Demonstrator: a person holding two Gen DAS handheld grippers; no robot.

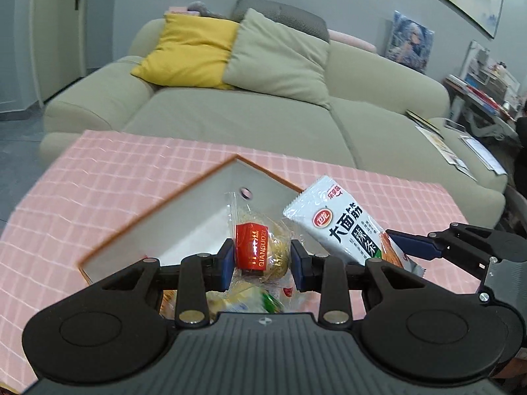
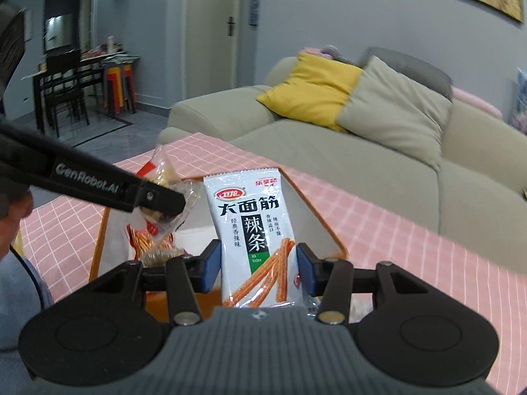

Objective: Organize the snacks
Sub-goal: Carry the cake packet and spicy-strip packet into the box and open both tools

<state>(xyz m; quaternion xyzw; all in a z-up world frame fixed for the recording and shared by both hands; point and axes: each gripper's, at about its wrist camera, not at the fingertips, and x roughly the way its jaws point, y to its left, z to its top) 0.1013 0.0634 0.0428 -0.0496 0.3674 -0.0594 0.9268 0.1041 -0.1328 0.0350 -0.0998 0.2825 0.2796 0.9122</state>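
Note:
My left gripper (image 1: 263,261) is shut on a clear-wrapped snack with a red label (image 1: 255,251), held over the white box with an orange rim (image 1: 184,194). My right gripper (image 2: 258,265) is shut on a white spicy-strip packet (image 2: 255,230), held upright over the same box (image 2: 316,210). The packet (image 1: 342,223) and the right gripper (image 1: 425,247) show at the right of the left wrist view. The left gripper (image 2: 164,199) with its snack (image 2: 164,171) shows at the left of the right wrist view. Other wrapped snacks (image 2: 151,243) lie in the box.
The box sits on a pink checked tablecloth (image 1: 98,181). A beige sofa (image 1: 250,118) with a yellow cushion (image 1: 191,52) and a beige cushion (image 1: 280,56) stands behind the table. A dark dining table and chairs (image 2: 66,79) stand far left.

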